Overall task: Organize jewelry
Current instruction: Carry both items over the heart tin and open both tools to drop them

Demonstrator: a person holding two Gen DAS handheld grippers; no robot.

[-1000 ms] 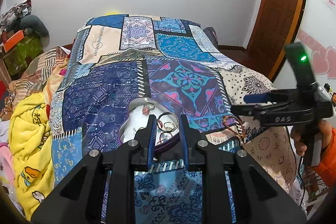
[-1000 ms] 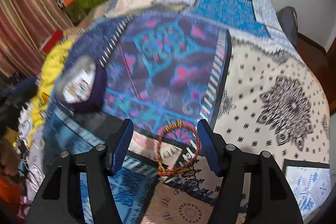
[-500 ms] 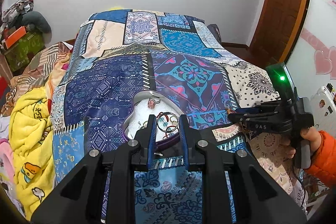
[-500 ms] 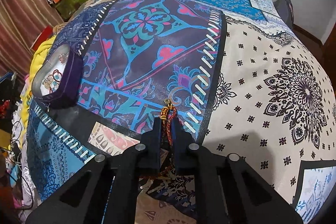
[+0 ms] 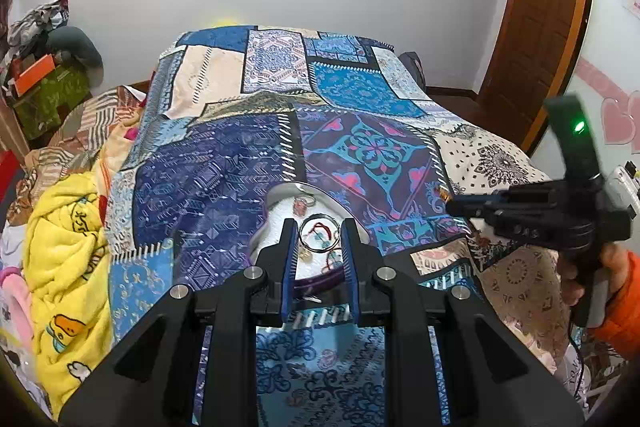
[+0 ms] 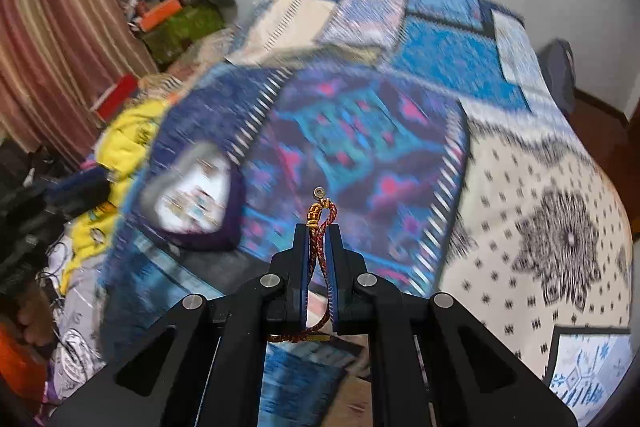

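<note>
The right hand-held gripper [image 6: 319, 239] has closed from wide open onto the red-and-gold cord bracelet [image 6: 320, 227] and lifted it off the bed [image 6: 520, 187]. The purple jewelry box [image 5: 320, 277] lies to the left; the left hand-held gripper [image 5: 319, 241] grips its near rim, jaws narrow. Pickup is complete; transfer to the box remains.

Even indoor light; right wrist view motion-blurred, both bowed with dark corners.
</note>
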